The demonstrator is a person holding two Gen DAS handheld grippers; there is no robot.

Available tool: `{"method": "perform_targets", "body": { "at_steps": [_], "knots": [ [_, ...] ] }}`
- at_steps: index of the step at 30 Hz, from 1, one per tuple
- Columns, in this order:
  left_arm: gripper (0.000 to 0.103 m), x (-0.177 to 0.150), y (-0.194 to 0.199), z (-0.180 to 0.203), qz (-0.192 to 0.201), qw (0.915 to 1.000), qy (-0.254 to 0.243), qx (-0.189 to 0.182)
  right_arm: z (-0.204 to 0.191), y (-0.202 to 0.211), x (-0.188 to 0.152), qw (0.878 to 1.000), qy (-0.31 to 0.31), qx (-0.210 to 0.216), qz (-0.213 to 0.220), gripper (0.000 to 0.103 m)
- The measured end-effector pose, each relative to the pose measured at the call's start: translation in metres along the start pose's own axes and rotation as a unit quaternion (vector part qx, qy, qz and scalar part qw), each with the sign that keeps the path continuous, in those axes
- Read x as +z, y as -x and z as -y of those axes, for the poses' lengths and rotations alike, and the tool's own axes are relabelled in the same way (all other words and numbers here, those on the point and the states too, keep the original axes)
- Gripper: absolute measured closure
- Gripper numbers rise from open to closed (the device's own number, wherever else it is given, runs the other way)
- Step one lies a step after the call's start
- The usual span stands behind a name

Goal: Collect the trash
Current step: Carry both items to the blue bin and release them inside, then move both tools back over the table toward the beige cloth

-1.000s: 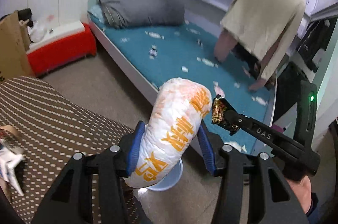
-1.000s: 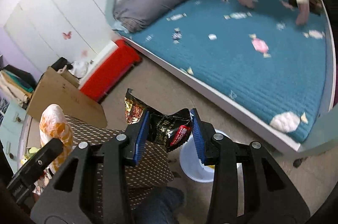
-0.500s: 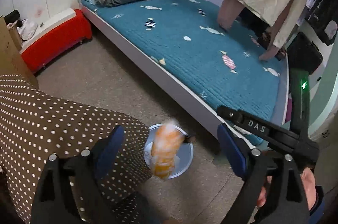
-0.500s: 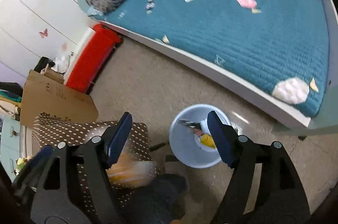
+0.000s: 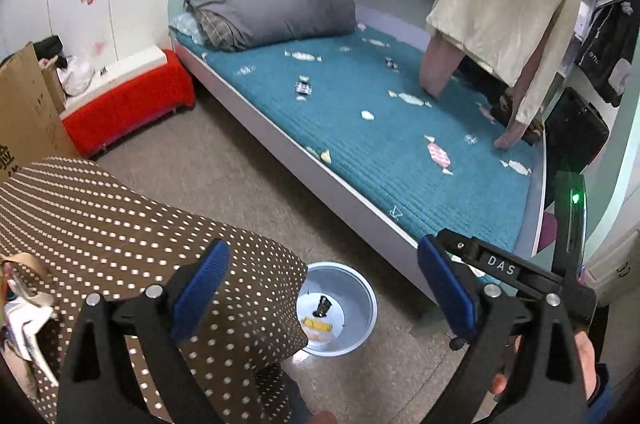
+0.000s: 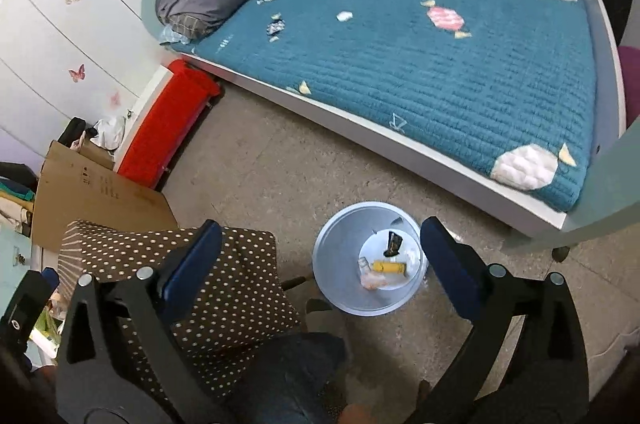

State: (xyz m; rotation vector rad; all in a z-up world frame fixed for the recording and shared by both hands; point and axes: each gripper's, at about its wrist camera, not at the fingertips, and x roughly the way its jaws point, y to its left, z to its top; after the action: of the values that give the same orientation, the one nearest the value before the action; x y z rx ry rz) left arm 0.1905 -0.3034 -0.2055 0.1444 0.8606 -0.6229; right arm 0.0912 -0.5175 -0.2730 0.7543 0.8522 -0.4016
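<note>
With both our left gripper point(image 5: 320, 288) and right gripper point(image 6: 320, 264) opening and empty above the bin point(image 6: 326, 264) on the floor, wrappers point(image 6: 386, 266) lie inside it, but lowering carelessly could tip it and spill them.

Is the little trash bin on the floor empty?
No. The bin stands upright with a dark wrapper, a yellow wrapper and a pale scrap inside.

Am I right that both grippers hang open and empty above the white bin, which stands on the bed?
Not quite: the white bin stands on the floor beside the bed, as the right wrist view shows. The left gripper and right gripper are indeed empty, jaws opening.
</note>
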Motion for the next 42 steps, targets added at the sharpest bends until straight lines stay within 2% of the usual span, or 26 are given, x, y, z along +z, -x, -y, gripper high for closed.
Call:
{"method": "perform_targets", "body": {
  "at_steps": [6, 13, 20, 27, 34, 42],
  "knots": [
    [0.009, 0.000, 0.035, 0.003, 0.036, 0.9992, -0.013, 0.008, -0.026, 0.034, 0.002, 0.999, 0.023, 0.012, 0.031, 0.006],
    [0.008, -0.004, 0.078, -0.005, 0.075, 0.9969, -0.017, 0.017, -0.075, 0.076, -0.001, 0.995, 0.064, 0.045, 0.060, 0.006],
    [0.008, -0.009, 0.108, -0.028, 0.101, 0.9938, -0.009, 0.046, -0.121, 0.101, -0.013, 0.988, 0.109, 0.076, 0.075, 0.006],
    [0.008, -0.029, 0.142, -0.064, 0.120, 0.9902, 0.015, 0.071, -0.172, 0.111, -0.037, 0.978, 0.169, 0.100, 0.072, 0.006],
    [0.008, -0.061, 0.175, -0.109, 0.125, 0.9848, 0.054, 0.107, -0.224, 0.111, -0.072, 0.961, 0.237, 0.134, 0.057, 0.006],
    [0.008, -0.103, 0.220, -0.166, 0.137, 0.9699, 0.107, 0.170, -0.279, 0.107, -0.118, 0.935, 0.308, 0.175, 0.031, 0.006]
  ]
}}
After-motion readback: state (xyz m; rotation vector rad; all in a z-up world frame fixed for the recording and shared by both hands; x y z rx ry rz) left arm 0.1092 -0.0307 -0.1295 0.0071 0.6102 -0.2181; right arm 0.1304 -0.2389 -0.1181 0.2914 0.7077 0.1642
